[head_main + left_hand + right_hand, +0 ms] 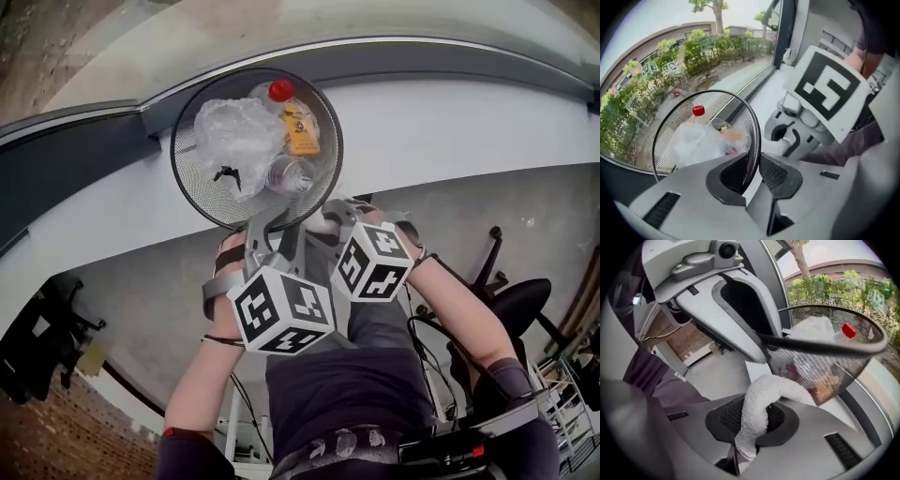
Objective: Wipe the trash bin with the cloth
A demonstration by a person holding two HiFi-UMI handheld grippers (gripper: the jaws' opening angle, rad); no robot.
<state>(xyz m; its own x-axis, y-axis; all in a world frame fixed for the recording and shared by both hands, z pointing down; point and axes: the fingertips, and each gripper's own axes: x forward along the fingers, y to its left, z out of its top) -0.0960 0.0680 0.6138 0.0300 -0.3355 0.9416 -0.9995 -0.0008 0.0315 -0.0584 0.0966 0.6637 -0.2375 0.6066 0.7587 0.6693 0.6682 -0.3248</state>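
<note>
Clamping the near rim of the trash bin, the left gripper has its jaws drawn almost together, the black hoop and a strip of mesh nipped between the pads — that's the anchor hand. Just to its right comes the right gripper, jaws shut tight on the white cloth, which loops up out of the claw and arcs over toward the outside of the mesh wall. Whether it is touching there or just short is hard to call. The bin sits over the white sill by the window, though whether its base rests on the sill can't be made out. Inside lie crumpled clear plastic, a red-capped bottle and a yellow packet. Here's the relation that matters: from the cloth hand, the bin's wall lies ahead and slightly above, with the rim crossing overhead and the body tapering away below it. The bin's long axis runs mouth to base, with the mouth opening up toward the head camera and the narrower base pointing down and away. The right hand is plainly the one placed to wipe — judging by this, the stroke wants to run along that outer wall while the left steadies the rim.
</note>
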